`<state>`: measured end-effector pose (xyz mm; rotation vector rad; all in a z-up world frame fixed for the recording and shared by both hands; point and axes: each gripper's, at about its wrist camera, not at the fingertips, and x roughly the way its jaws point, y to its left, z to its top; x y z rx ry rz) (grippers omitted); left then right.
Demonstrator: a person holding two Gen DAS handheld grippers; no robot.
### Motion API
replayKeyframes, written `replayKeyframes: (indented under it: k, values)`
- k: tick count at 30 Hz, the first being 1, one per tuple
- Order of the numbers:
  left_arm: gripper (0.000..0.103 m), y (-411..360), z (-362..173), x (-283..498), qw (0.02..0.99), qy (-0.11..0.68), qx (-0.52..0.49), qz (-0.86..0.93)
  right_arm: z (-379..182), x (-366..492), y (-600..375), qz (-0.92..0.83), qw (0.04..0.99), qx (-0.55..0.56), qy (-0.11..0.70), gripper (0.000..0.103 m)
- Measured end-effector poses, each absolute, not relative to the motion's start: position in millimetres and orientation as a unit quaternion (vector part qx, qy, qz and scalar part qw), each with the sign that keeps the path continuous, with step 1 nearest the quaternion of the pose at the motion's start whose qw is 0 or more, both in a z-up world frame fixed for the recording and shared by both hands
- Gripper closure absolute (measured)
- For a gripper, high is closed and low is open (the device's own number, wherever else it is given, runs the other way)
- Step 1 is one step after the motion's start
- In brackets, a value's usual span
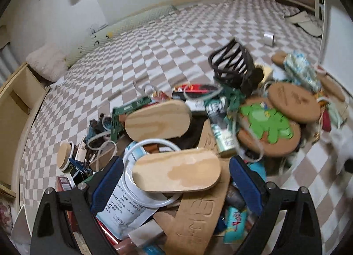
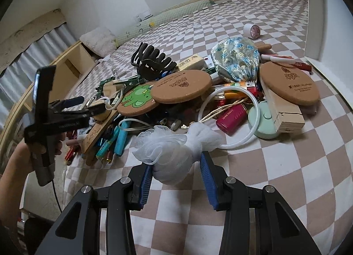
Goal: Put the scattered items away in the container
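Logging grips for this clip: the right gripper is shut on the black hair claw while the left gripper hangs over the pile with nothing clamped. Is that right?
One thing is wrong. The right gripper is shut on the white mesh bath puff, not the black hair claw, which sits untouched on the pile; the right wrist view shows this. The left gripper does hang over the pile with nothing clamped.

Your left hand-held gripper [image 1: 176, 180] was cut off by the lower edge of its wrist view, and the black claw clip [image 1: 231, 65] was smeared by motion blur. The print on the white pouch [image 1: 123, 206] was too small to read.
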<state>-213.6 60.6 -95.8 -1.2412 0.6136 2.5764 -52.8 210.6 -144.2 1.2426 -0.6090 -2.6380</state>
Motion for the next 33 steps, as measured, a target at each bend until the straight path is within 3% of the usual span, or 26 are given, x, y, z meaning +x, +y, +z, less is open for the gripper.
replayKeyframes:
  k: [11, 22, 33]
  values:
    - [0.011, 45.8, -104.3, -211.8, 0.115, 0.14, -0.433, 0.883, -147.2, -56.0, 207.5, -0.88, 0.081, 0.424, -0.198, 0.06]
    - [0.011, 40.7, -69.1, -170.8, 0.127, 0.074, -0.414, 0.898, -146.8, -53.4, 205.4, -0.881, 0.085, 0.424, -0.191, 0.06]
    - [0.011, 38.8, -64.1, -104.7, 0.114, 0.064, -0.38, 0.916, -133.4, -41.6, 196.7, -0.895, 0.09, 0.401, -0.174, 0.06]
